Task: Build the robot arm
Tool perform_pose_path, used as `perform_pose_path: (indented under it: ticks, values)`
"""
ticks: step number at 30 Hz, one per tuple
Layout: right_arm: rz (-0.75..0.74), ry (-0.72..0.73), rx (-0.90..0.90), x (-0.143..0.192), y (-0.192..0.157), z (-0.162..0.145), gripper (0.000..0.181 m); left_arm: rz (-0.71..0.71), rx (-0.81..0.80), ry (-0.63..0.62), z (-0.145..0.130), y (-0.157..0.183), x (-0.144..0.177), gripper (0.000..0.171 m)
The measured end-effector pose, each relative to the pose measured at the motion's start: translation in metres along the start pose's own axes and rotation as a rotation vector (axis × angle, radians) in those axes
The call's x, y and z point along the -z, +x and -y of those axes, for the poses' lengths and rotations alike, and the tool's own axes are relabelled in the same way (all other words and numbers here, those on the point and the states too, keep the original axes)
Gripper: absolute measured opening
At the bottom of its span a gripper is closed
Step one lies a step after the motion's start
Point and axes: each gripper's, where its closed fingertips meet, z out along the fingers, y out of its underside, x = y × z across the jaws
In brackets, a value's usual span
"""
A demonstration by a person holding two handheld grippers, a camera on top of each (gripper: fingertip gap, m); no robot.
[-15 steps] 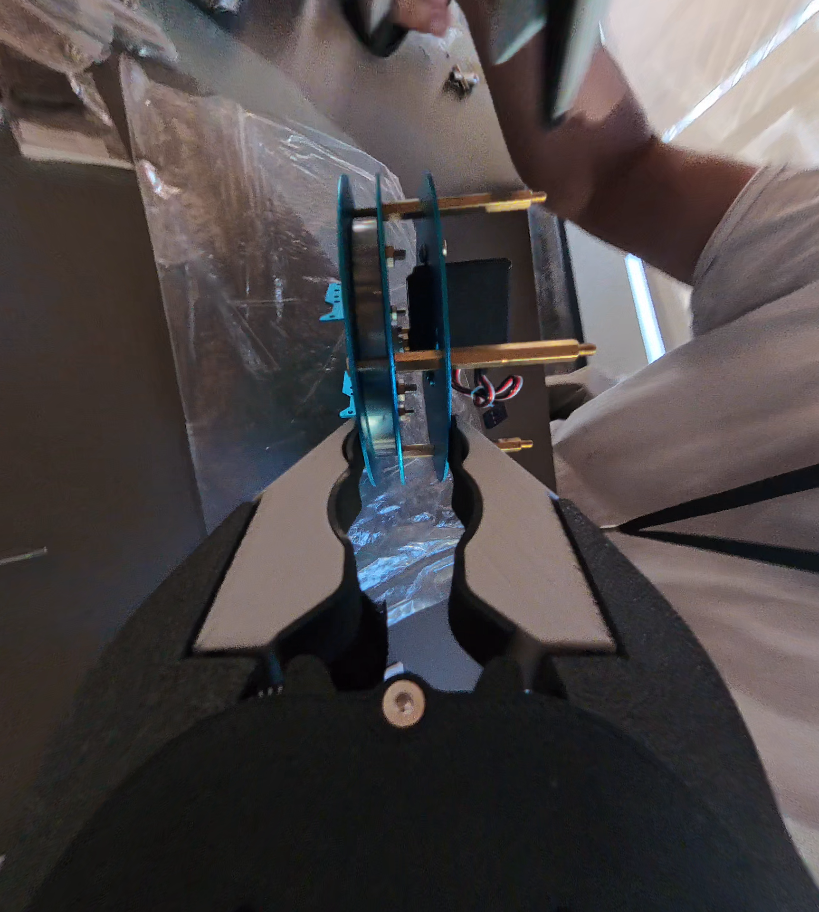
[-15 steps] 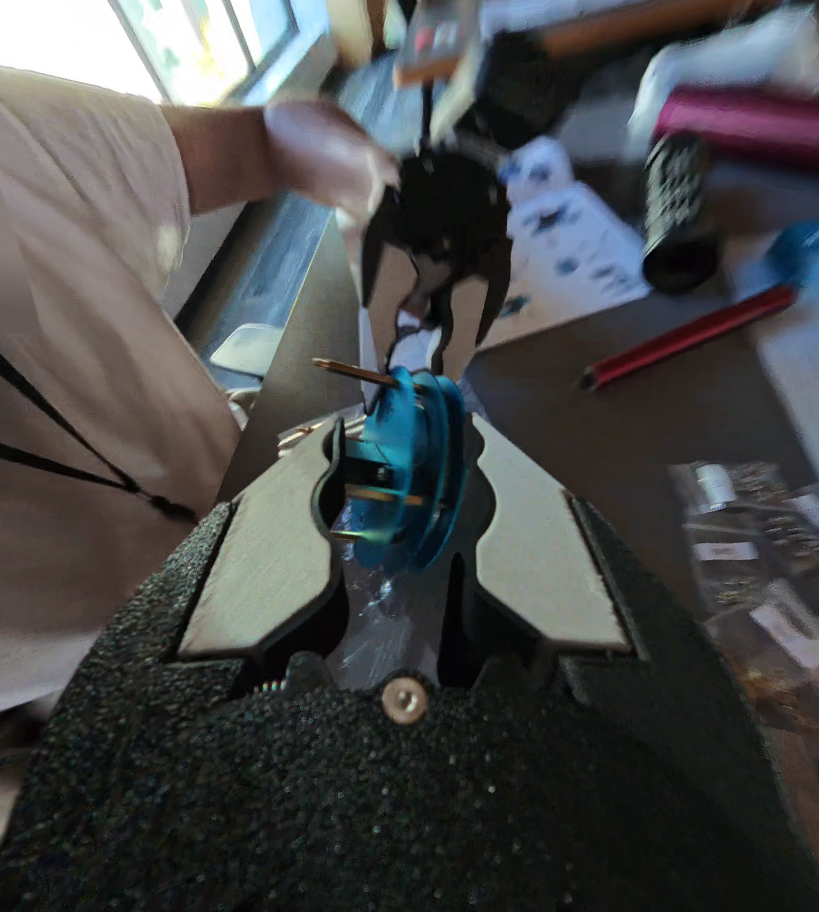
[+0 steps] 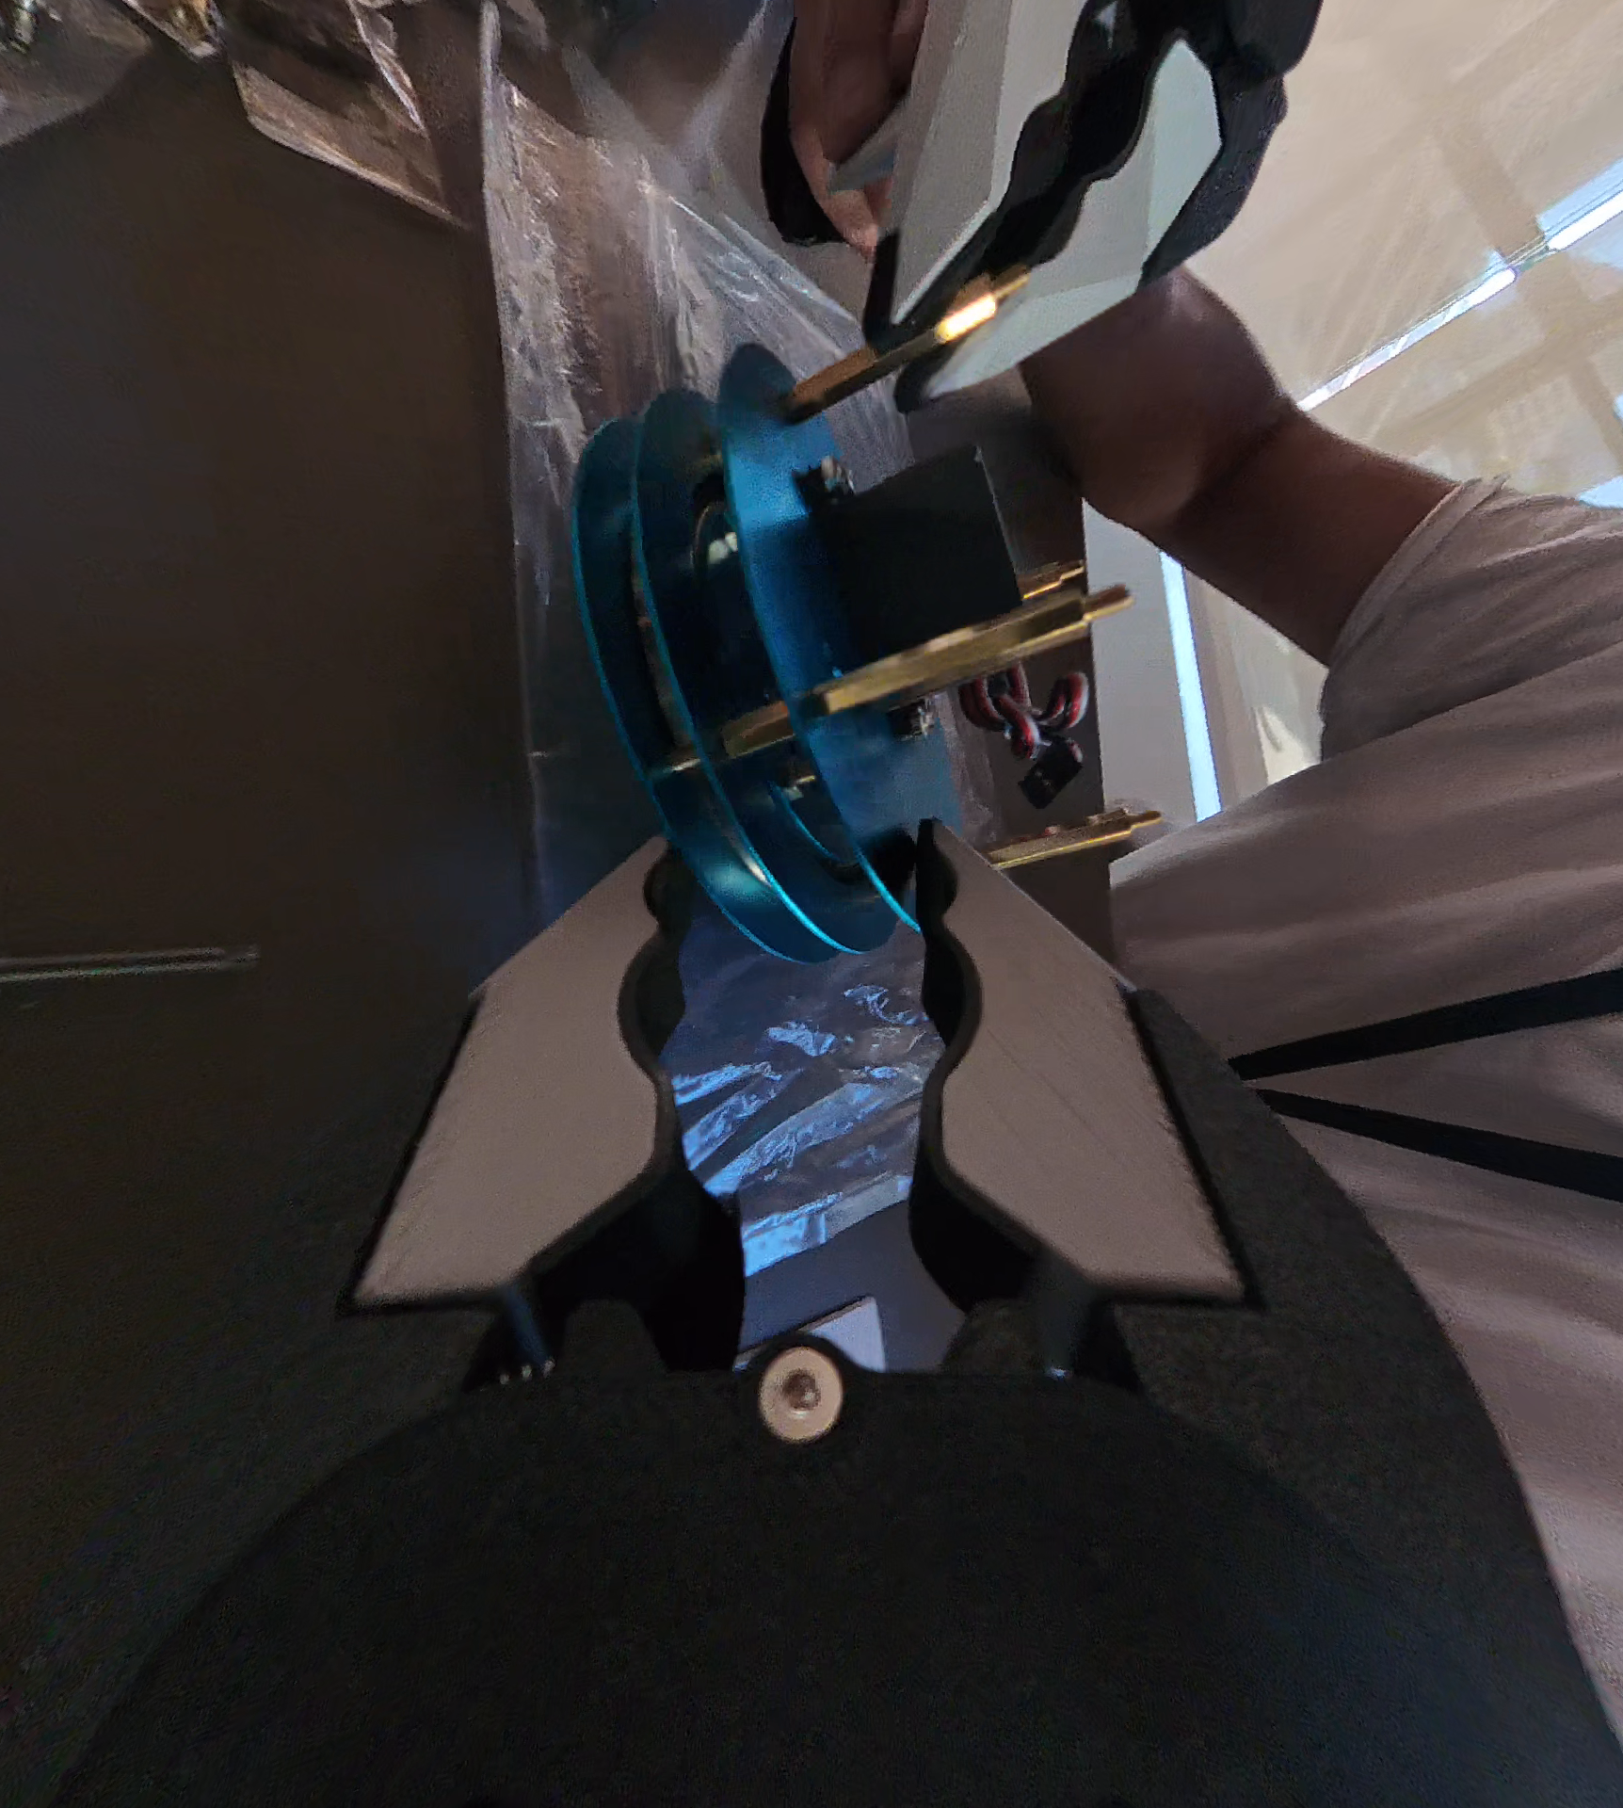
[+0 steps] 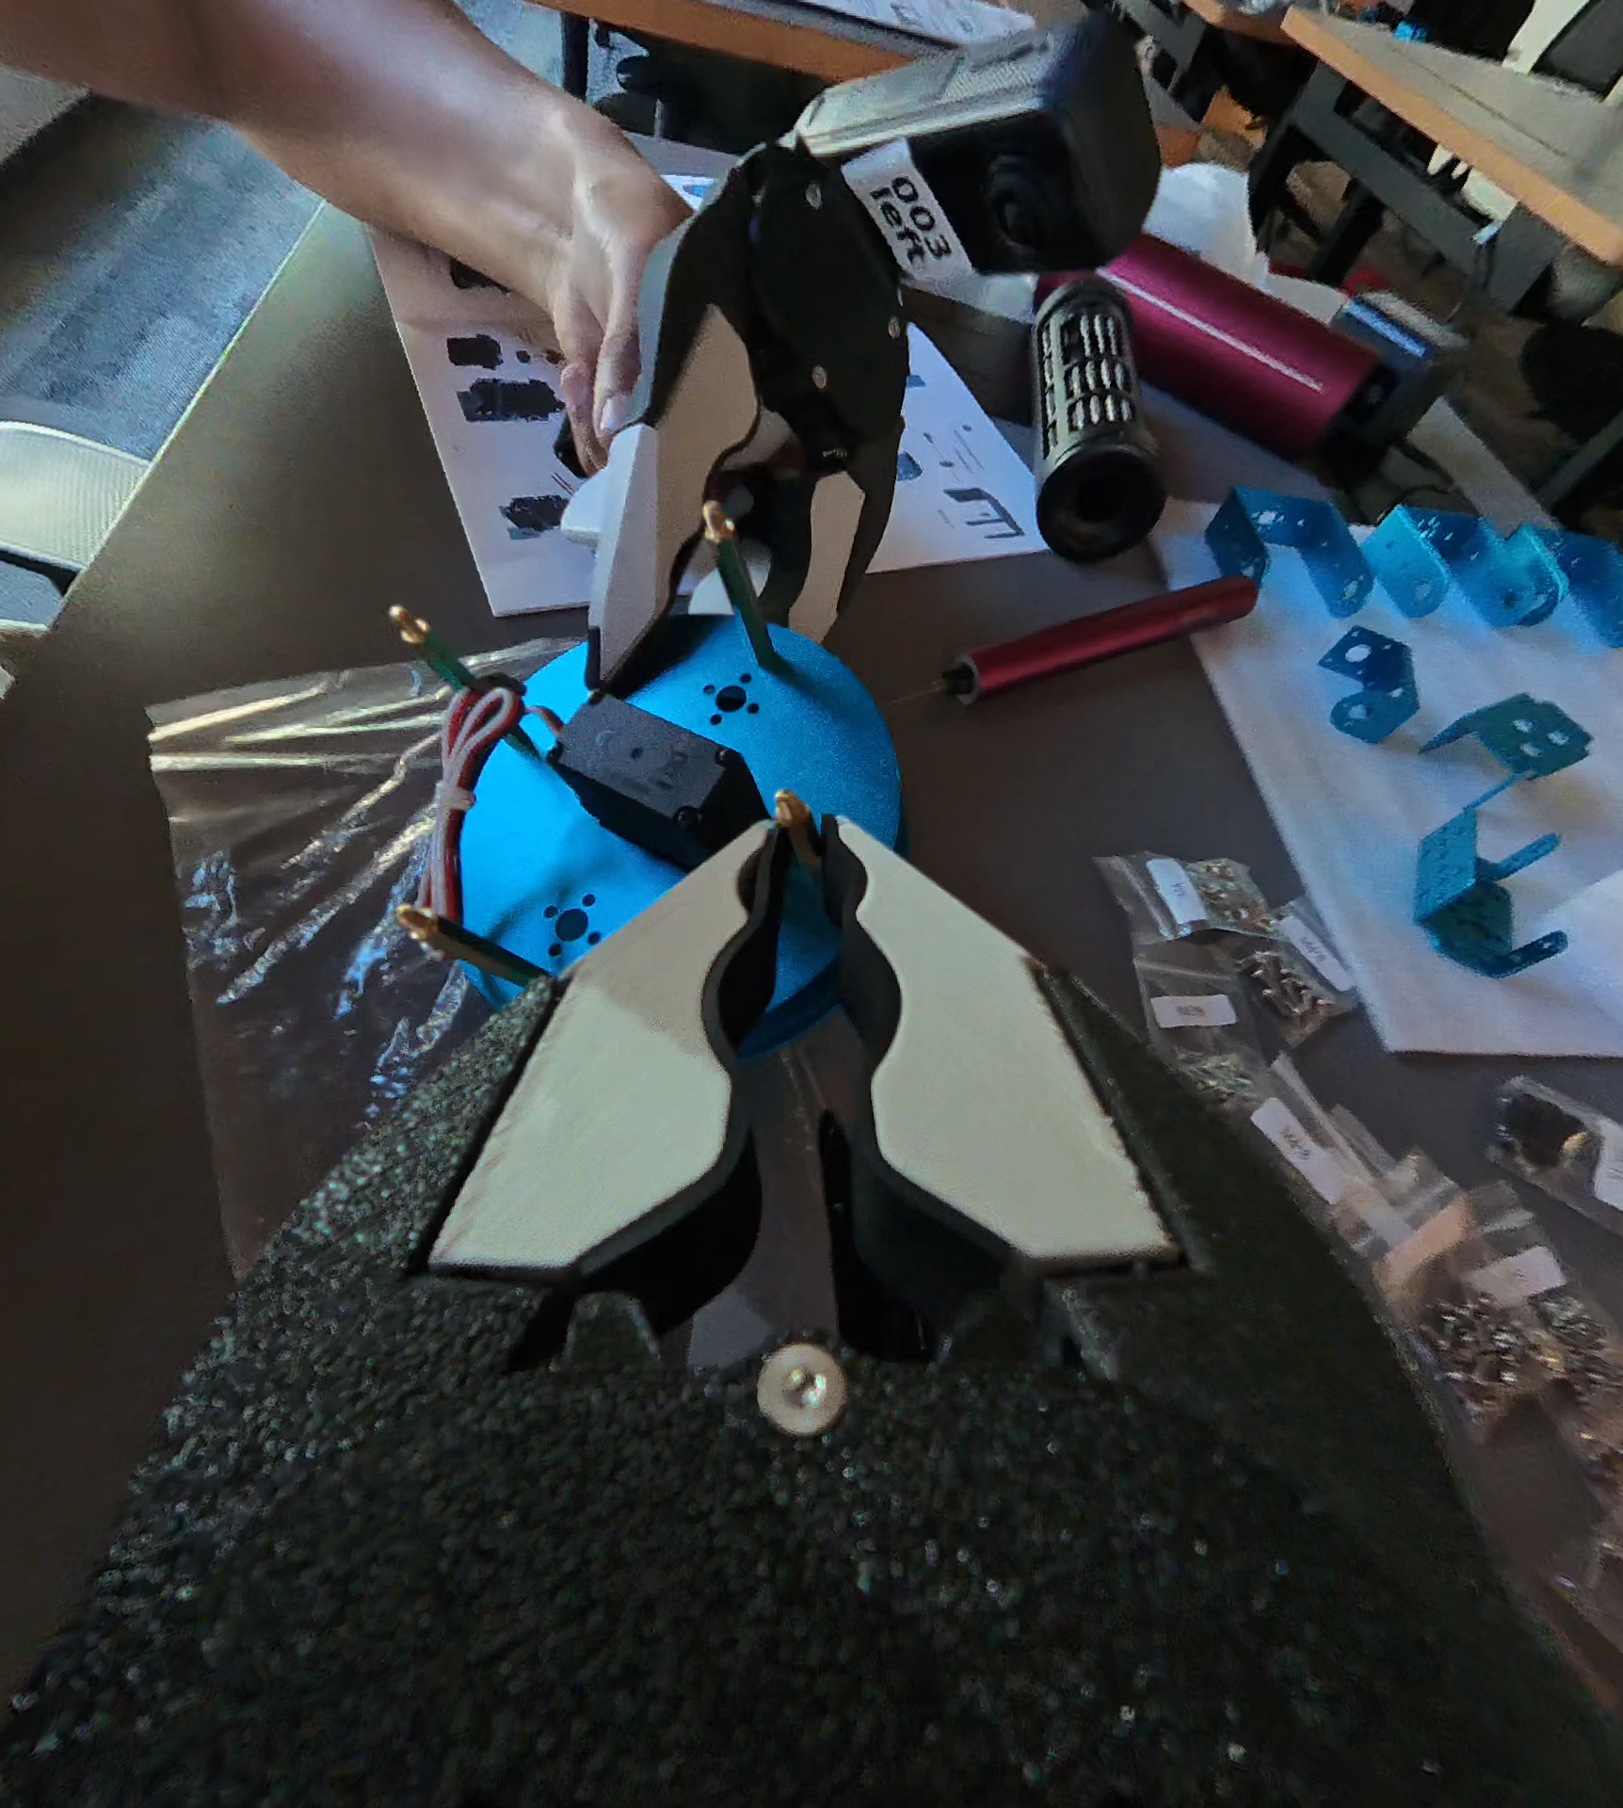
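Observation:
A blue disc assembly [image 3: 768, 636] [image 4: 788, 734] carries a black servo [image 4: 651, 773], several brass standoffs and a red-and-white wire [image 4: 455, 783]. My left gripper [image 3: 793, 851] is shut on the discs' rim, one finger on each side. It also shows in the right wrist view [image 4: 710, 646] at the assembly's far edge. My right gripper [image 4: 803, 830] is shut on one brass standoff [image 4: 793, 817]. It shows at the top of the left wrist view [image 3: 905, 347] around that standoff [image 3: 847, 377].
A clear plastic bag [image 4: 299, 832] lies under the assembly on the dark table [image 4: 1033, 763]. Several blue brackets [image 4: 1473, 587] on a white sheet, a red tool [image 4: 1111, 626], a black cylinder [image 4: 1096, 421], bags of screws [image 4: 1228, 939] and a printed paper [image 4: 495, 440] lie around. The tips of one gripper are about 9 cm away from the tips of the other.
The disc assembly has tilted, now showing its servo face to the right wrist camera. My right gripper has moved onto a brass standoff and shut on it.

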Motion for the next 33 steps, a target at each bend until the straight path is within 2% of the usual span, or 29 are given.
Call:
perform_pose_path:
  ticks: [4, 8, 10, 14, 17, 22, 25, 29, 30, 33]
  values:
    - [0.165, 0.024, -0.282, -0.001, -0.007, 0.012, 0.008, -0.017, 0.034, 0.025, -0.004, 0.004, 0.0, 0.039]
    - [0.321, 0.123, -0.501, 0.009, -0.016, 0.041, 0.008, -0.206, 0.254, 0.168, 0.001, 0.039, 0.002, 0.034]
    - [0.373, 0.136, -0.54, 0.009, -0.02, 0.048, 0.007, -0.247, 0.313, 0.21, -0.002, 0.052, -0.002, 0.034]
    - [0.338, 0.003, -0.49, -0.008, -0.018, 0.021, 0.006, -0.203, 0.481, 0.253, -0.016, 0.039, -0.01, 0.032]
    - [0.353, 0.009, -0.502, -0.012, -0.02, 0.006, 0.007, -0.118, 0.474, 0.22, -0.024, 0.027, -0.011, 0.032]
    - [0.311, 0.033, -0.412, -0.004, -0.021, 0.005, 0.009, -0.016, 0.406, 0.166, -0.022, 0.029, -0.014, 0.035]
    - [0.201, 0.032, -0.353, 0.006, -0.015, -0.001, 0.027, 0.013, 0.383, 0.139, -0.023, 0.03, -0.014, 0.036]
    - [0.262, -0.015, -0.274, 0.02, -0.055, -0.007, 0.029, -0.005, 0.426, 0.131, -0.027, 0.029, -0.014, 0.035]
    - [0.259, -0.014, -0.258, 0.02, -0.062, -0.009, 0.024, -0.016, 0.441, 0.135, -0.027, 0.029, -0.014, 0.034]
    - [0.252, 0.032, -0.25, 0.021, -0.067, -0.005, 0.019, -0.022, 0.448, 0.136, -0.028, 0.027, -0.014, 0.034]
